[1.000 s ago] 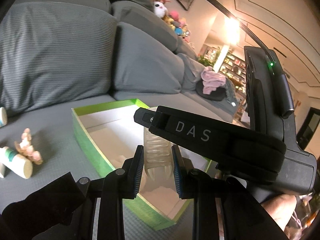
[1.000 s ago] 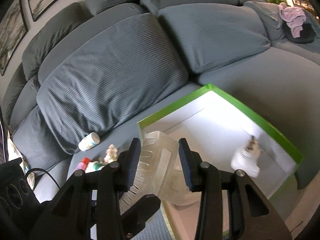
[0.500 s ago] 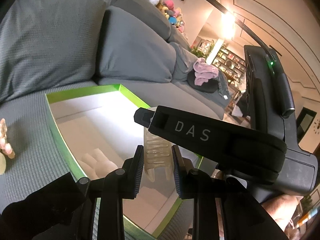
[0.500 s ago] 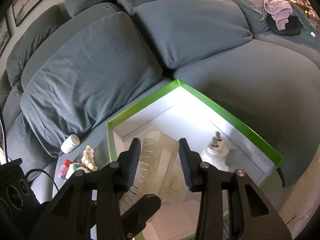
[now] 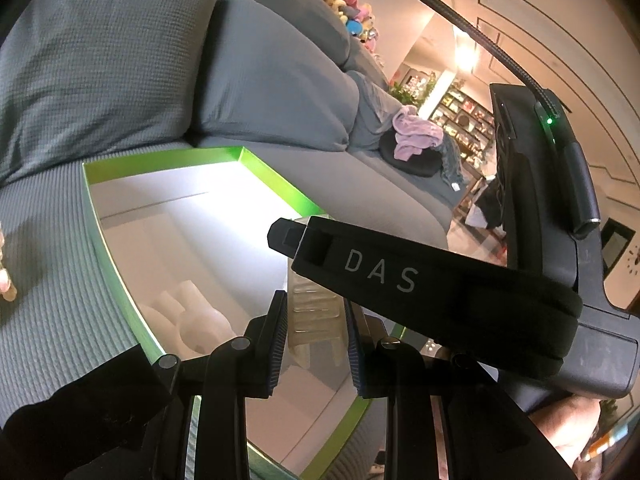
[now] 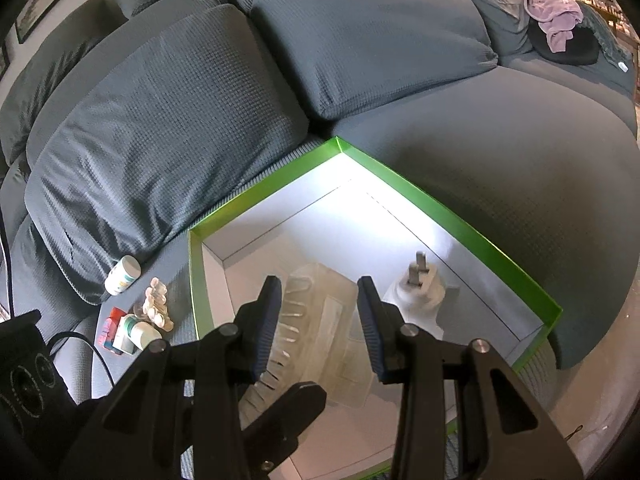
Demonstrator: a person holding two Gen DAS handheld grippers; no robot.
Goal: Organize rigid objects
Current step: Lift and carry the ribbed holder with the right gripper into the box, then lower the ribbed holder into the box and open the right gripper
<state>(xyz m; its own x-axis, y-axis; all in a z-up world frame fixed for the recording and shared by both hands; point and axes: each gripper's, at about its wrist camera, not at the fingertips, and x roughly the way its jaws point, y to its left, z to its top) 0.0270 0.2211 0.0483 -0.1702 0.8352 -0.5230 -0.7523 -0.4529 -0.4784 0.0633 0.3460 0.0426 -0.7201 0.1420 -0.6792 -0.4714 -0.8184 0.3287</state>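
Note:
A clear ribbed plastic tray [image 6: 320,312] hangs inside the green-rimmed white box [image 6: 448,216], held from both ends. My left gripper [image 5: 314,332] is shut on its near edge [image 5: 316,312]. My right gripper [image 6: 318,316] is shut on it from the other side, and its black body [image 5: 440,300] crosses the left wrist view. A white plug adapter [image 6: 420,288] lies in the box to the right of the tray; it also shows in the left wrist view [image 5: 188,320].
The box [image 5: 160,160] sits on a grey sofa seat [image 6: 500,128] in front of big cushions [image 6: 168,128]. Left of the box lie a white pill bottle [image 6: 123,275], a small figurine [image 6: 157,307] and a tube with a red box [image 6: 128,330].
Both grippers have carried the clear tray from above the box's rim down into the box. The views have shifted right, away from the small items on the sofa.

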